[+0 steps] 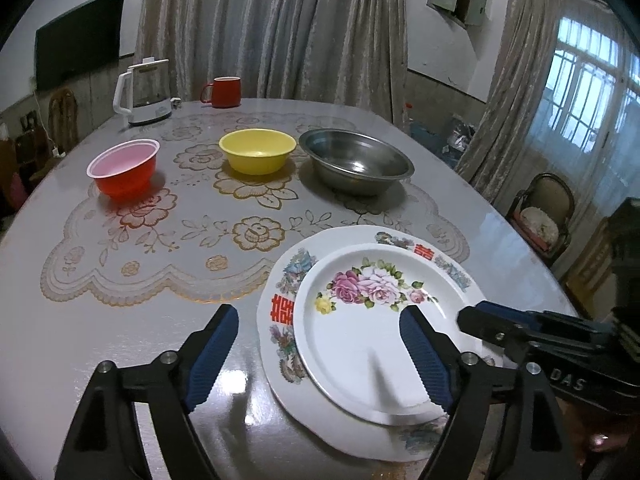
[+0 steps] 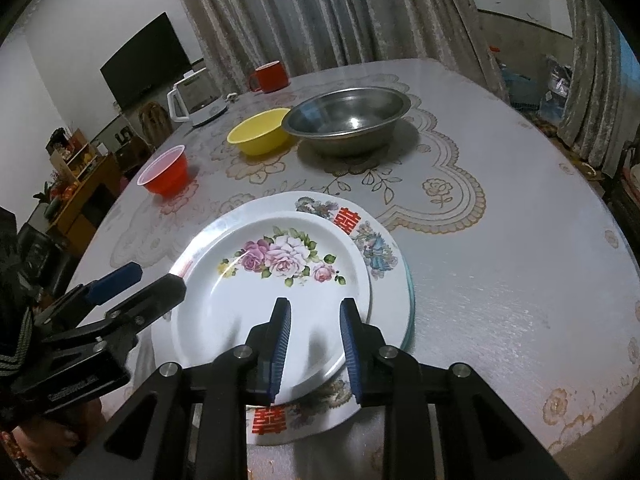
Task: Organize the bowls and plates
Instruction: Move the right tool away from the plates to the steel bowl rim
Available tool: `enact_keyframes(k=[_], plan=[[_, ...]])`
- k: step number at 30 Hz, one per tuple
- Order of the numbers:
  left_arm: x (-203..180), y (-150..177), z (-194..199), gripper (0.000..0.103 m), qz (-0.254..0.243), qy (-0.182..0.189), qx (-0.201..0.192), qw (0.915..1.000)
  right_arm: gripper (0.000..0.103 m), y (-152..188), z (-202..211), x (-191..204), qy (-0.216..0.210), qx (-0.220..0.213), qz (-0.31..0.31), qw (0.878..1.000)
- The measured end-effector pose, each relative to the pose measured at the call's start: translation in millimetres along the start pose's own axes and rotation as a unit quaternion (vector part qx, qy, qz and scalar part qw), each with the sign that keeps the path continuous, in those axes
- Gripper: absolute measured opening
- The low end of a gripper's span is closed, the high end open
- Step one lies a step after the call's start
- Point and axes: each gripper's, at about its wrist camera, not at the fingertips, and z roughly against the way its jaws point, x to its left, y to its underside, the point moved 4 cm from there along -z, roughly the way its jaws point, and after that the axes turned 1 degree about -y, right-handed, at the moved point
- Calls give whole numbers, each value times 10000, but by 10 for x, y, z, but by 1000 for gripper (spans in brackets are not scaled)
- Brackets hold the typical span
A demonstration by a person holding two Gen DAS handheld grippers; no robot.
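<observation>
**K:** Left gripper (image 1: 316, 354) status?

**M:** Wide open, holding nothing. It hangs over the near edge of the round grey table (image 1: 60, 320). One blue ribbed finger (image 1: 212, 356) is over bare tabletop, the other over the near rim of the white round plate with pink roses (image 1: 372, 320).

**K:** Right gripper (image 2: 316, 350)?

**M:** Partly open, narrower gap than the left, nothing clamped. Both pads (image 2: 280, 344) hover above the near rim of the rose plate. I can't tell whether they touch it.

**K:** Plates?

**M:** Rose plate sits on top of a larger white scalloped plate with red characters and a bird pattern (image 1: 282, 312). The stack is at the near edge of the table, partly over the lace-pattern clear mat (image 1: 120, 272). In the right wrist view a thin teal rim (image 2: 410, 304) shows under the stack's right side; I can't tell what it is.

**K:** Bowls?

**M:** Three in a row across the mat towards the far side, well apart from the plates: red plastic bowl with a pale inside (image 1: 124, 170), yellow plastic bowl (image 1: 258, 150), wide stainless steel bowl (image 1: 356, 160). Yellow and steel are just beside each other.

**K:** Anything else?

**M:** White electric kettle (image 1: 144, 92) and red mug (image 1: 222, 91) at the far edge.
</observation>
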Motion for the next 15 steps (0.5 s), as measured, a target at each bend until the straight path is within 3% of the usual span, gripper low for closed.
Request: enact_keyframes(k=[6,15], plan=[[44,-93,-28,90,74,61,18,10000,30,-111,-8,-5,-12,-56,15,10000],[214,-240,-99,95,199,-22,41,9998,33,-367,-38,-295,335,-68,-300,9990]])
